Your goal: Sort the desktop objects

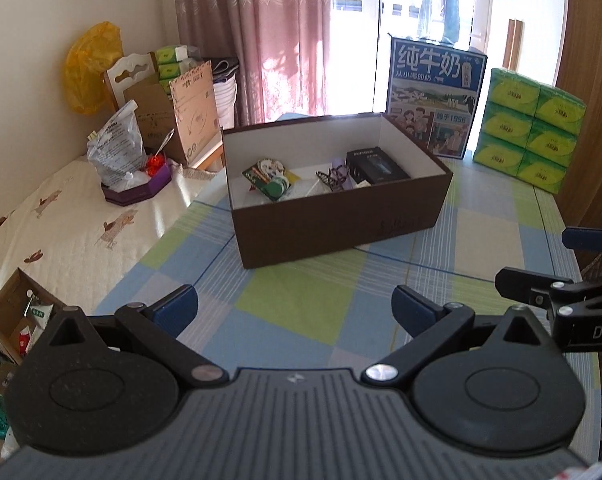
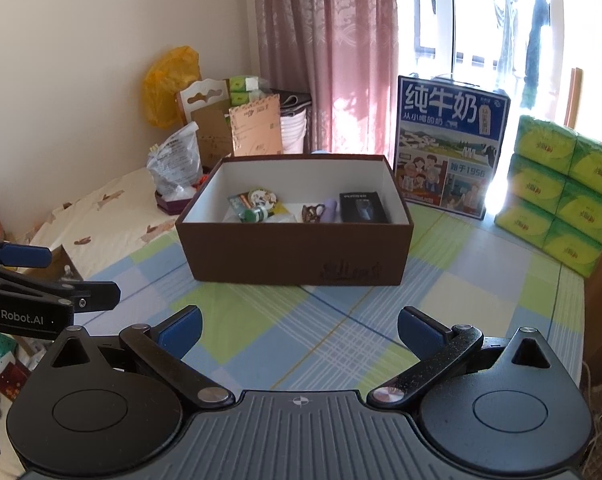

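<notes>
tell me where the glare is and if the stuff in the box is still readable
Left wrist view: the window blows out white behind the milk carton; the box interior is evenly lit, its items distinct. Right wrist view: window glare washes the tissue packs; fisheye bends the edges; box contents are small but discernible.

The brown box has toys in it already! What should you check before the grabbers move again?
1. Left gripper open, holding nothing: ok.
2. Right gripper open, holding nothing: ok.
3. Brown box uncovered, upright on the table: ok.
4. Room left inside beside the black case: ok.
5. Cloth between grippers and box free of objects: ok.
6. Another desktop object waiting to be sorted: cannot tell.
</notes>
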Tool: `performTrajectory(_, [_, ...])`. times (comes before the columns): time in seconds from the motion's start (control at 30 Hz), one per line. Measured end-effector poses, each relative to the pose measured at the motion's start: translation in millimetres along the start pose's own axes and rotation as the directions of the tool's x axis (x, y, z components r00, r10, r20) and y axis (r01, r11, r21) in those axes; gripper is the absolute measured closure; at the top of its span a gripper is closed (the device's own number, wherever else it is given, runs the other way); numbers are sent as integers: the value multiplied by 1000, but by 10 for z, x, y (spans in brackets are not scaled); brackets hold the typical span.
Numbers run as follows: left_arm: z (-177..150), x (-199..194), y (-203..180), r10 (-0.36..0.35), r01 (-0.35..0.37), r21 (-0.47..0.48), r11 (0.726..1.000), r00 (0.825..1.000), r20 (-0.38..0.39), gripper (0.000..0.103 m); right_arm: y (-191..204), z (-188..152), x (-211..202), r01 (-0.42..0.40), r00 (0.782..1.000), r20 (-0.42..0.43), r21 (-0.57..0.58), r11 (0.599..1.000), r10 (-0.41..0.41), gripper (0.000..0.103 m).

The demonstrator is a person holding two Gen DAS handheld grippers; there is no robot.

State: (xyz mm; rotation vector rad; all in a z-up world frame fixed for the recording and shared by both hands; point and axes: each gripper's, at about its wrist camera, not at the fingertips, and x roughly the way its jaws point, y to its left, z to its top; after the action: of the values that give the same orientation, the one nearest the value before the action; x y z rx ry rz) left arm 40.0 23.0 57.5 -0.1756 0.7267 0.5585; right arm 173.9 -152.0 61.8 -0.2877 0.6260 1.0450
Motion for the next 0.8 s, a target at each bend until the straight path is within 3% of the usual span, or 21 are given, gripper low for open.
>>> performTrajectory(0.8, [-131, 50, 9, 19, -20, -13, 1000, 999, -45, 1, 47, -163, 69, -14, 998, -53, -13, 1000, 14, 2])
